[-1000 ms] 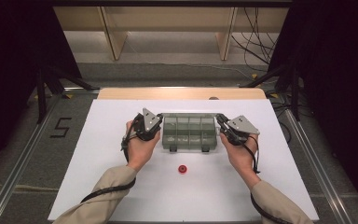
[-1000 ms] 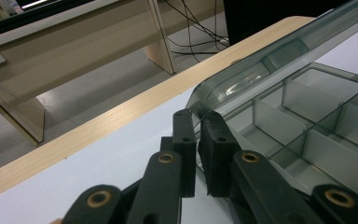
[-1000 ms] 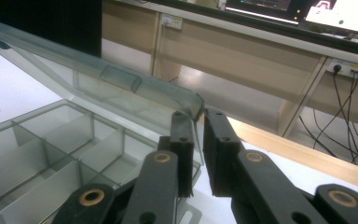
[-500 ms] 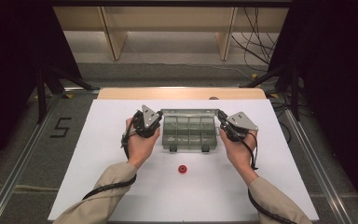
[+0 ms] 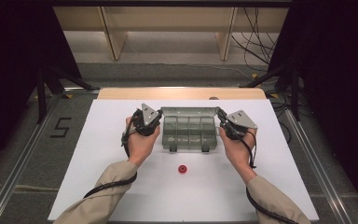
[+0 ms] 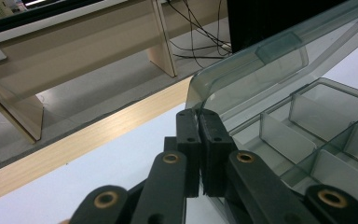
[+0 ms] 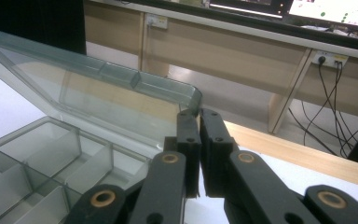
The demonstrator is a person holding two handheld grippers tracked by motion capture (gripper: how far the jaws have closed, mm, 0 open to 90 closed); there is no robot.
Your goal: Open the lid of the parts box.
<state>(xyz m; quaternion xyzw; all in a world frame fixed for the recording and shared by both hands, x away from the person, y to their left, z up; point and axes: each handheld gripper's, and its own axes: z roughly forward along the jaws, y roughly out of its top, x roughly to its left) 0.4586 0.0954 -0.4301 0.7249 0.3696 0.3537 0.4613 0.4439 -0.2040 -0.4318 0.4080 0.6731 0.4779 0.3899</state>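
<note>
Compartment box, lid raised, pinched at both rear corners.

Clear compartment box (image 5: 189, 133) sits mid-table toward the far edge; its lid (image 6: 279, 60) stands tilted back; left gripper (image 6: 199, 122) clamped on the lid's left corner; right gripper (image 7: 199, 120) clamped on its right corner; small red piece (image 5: 182, 169) lies apart on the white table (image 5: 98, 154), nearer the person.

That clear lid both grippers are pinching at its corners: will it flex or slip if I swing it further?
The lid looks like thin clear plastic, so it probably flexes some. Left gripper and right gripper each pinch just a corner edge, so smooth plastic may slip. The compartment box looks empty and light; it might lift or slide on the table.
</note>
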